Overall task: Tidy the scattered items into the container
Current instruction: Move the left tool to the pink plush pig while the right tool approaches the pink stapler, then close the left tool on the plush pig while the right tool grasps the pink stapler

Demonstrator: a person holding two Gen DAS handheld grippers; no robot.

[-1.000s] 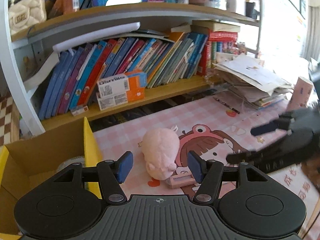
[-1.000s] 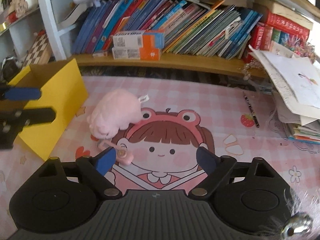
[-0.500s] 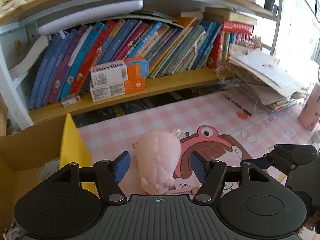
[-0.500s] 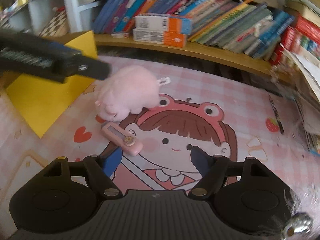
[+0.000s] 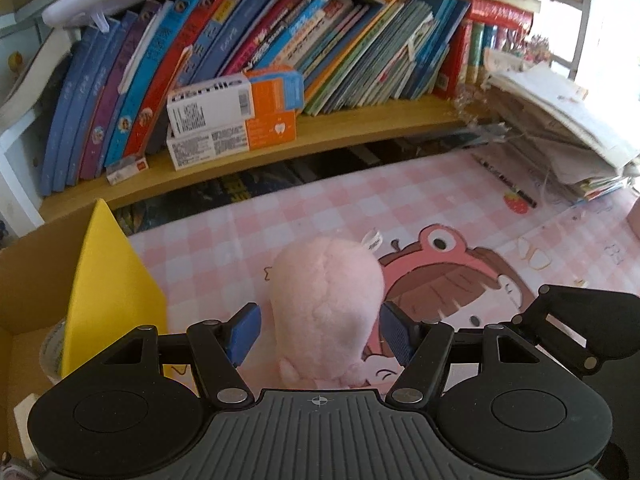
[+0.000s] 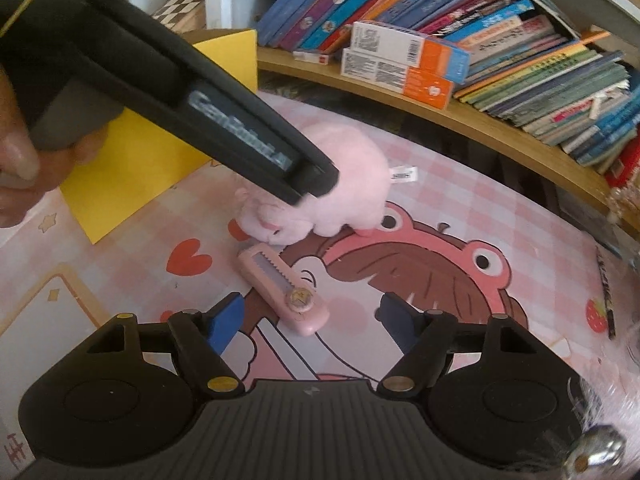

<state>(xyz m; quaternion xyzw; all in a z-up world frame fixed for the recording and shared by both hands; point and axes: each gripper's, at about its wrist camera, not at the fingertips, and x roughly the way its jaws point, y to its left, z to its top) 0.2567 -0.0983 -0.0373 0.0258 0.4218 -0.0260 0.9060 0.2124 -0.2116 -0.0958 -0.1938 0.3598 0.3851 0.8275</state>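
The left gripper (image 5: 318,330) tilts steeply down, its fingers wide astride the pink plush toy (image 5: 326,304) on the worktop beside the yellow box (image 5: 108,276). The right gripper (image 6: 310,322), also angled down, is closing around the pink comb (image 6: 282,288), untouched.

Black ribbed left gripper (image 5: 318,334) and right gripper (image 6: 312,324), blue-padded jaws, brass-coloured pivot screws.

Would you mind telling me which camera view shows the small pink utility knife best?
The right wrist view: the pink utility knife lies in full sight on the mat, just ahead of the right hand-held gripper, whose jaws are closing without touching it. In the left wrist view the pink plush toy hides it.
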